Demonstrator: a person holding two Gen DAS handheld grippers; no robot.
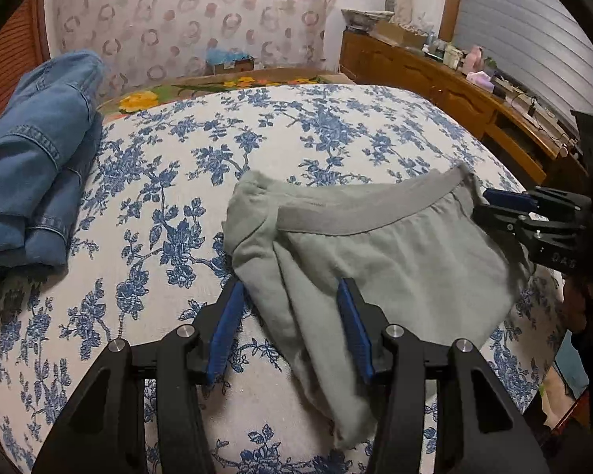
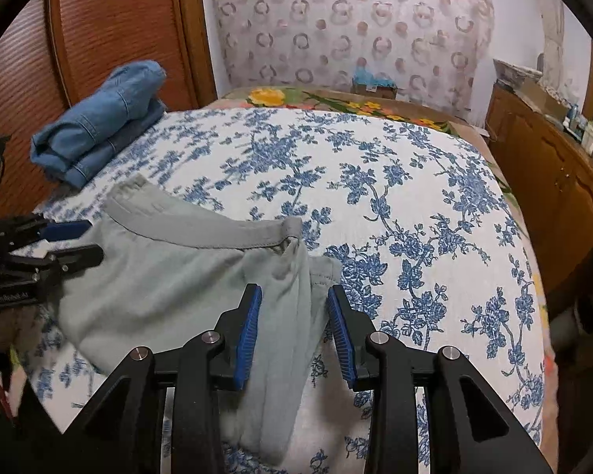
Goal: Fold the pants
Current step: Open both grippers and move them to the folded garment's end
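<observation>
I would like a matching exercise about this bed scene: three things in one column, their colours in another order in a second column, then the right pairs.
Things:
1. folded jeans
2. pants
3. bedspread

Colours:
A. white with blue flowers
B. pale grey-green
C. denim blue

Pairs: 1-C, 2-B, 3-A

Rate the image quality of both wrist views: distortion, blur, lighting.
Left wrist view: strong fisheye bend, dark vignette at the corners, the bedspread bulges; gray pants fairly sharp, soft indoor light, no glare. Right wrist view: same bulge; the lower left edge is smeared, the wallpaper looks washed out and slightly soft.
</observation>
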